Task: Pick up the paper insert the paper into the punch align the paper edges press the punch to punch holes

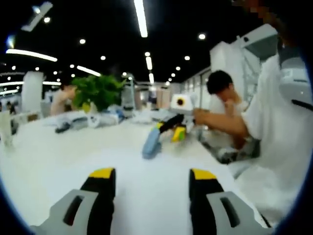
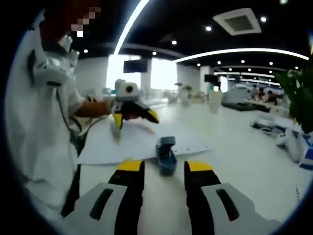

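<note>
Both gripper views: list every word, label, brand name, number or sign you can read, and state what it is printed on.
No text can be read in these pictures.
The blue punch shows no legible brand or label.
The white paper under it looks blank.
The dark screen hanging from the far ceiling is too small and blurred to read.
The items near the green plant are too blurred to read.

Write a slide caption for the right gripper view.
Open right gripper faces a blue punch on a white paper, the open left gripper above the sheet.
</note>
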`<state>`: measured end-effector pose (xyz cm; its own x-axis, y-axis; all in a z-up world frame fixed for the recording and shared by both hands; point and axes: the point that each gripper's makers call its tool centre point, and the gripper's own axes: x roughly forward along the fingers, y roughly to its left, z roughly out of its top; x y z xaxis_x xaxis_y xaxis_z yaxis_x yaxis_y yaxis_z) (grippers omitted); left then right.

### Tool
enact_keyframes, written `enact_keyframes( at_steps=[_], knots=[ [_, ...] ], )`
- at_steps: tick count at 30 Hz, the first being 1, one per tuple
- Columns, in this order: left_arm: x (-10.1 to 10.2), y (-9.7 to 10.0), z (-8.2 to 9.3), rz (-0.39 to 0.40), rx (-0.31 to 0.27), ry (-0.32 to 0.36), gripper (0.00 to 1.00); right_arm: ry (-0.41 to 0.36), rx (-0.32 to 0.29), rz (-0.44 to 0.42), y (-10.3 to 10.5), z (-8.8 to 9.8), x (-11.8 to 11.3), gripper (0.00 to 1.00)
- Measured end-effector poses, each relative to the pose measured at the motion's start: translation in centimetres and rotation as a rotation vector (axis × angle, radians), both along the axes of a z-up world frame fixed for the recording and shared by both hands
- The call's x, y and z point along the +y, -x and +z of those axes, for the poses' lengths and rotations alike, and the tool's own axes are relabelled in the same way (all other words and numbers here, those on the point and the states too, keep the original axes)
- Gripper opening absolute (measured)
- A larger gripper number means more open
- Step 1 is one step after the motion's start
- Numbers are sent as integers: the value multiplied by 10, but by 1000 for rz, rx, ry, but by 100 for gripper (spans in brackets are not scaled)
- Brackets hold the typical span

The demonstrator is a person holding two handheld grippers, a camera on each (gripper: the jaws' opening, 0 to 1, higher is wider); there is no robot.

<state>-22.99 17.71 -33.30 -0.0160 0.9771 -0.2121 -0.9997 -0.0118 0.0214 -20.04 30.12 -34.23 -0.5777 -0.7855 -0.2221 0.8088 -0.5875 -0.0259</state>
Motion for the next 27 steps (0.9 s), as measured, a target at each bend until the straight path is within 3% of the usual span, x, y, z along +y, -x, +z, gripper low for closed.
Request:
enact_keyframes(
  at_steps=[2, 4, 8, 11, 13, 16, 20, 27],
  knots=[
    [18, -2, 4, -39, 26, 12, 60, -14, 4, -96, 7, -2, 10, 29],
    [37, -3, 3, -79, 33, 21, 59, 11, 1, -130, 6, 0, 11, 25],
    [69, 4, 11, -115, 0, -3, 56, 47, 32, -206, 3, 10, 18, 15],
    [88, 10, 14, -137, -11, -10, 52, 80, -32, -326, 10, 7, 28, 5],
    [96, 11, 13, -151, -26, -21, 52, 98, -42, -421, 18, 6, 37, 5],
    [103, 13, 5, -159, -41, -24, 49, 178, -108, -545, 24, 1, 40, 5],
    [108, 9, -2, -195, -50, -31, 44, 170, -113, -707, 27, -9, 42, 5],
    [109, -1, -15, -232, -9, -15, 43, 140, -104, -784, 27, -15, 30, 5]
  ],
)
